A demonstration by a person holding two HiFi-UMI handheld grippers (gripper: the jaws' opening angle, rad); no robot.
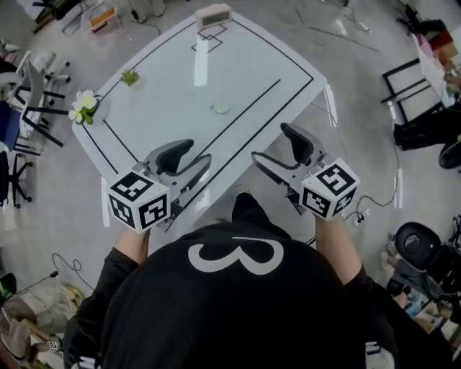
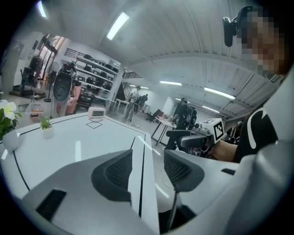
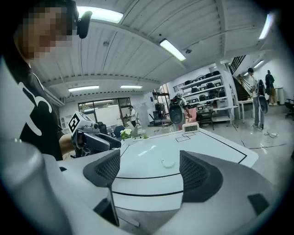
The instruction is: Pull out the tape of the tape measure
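- Left gripper [image 1: 198,153]: we record it released, jaws moderately apart. Only the table's near edge shows in the gap, and nothing is held or touched. It hangs over the near left corner of the table [image 1: 166,94].
- Right gripper [image 1: 274,148]: we record it released, jaws spread wide, wider than the left pair. Bare tabletop shows between the pads, and nothing is held or touched. It sits at the near right edge of the table.
- Tape measure [image 1: 220,108]: we list a small round pale-green item near the middle of the table, just beside a black line. It is well apart from both grippers.
- Vase [image 1: 97,109]: white, at the left edge of the table, holding white flowers [image 1: 83,104].
- Pot [image 1: 132,83]: small, at the left edge further back, holding a green plant [image 1: 130,75].
- Clock [image 1: 213,14]: pinkish, with a digital face, at the far edge beside a small black-lined square.
- Hard to make out: the tape measure is too small for us to tell case from tape. In the right gripper view it reads only as a pale curved shape [image 3: 167,163].
- Hidden: the marker cubes cover most of both hands, so we see only forearms and a black shirt [image 1: 230,317].
- Cut off: the vase sits at the picture's left margin in the left gripper view.
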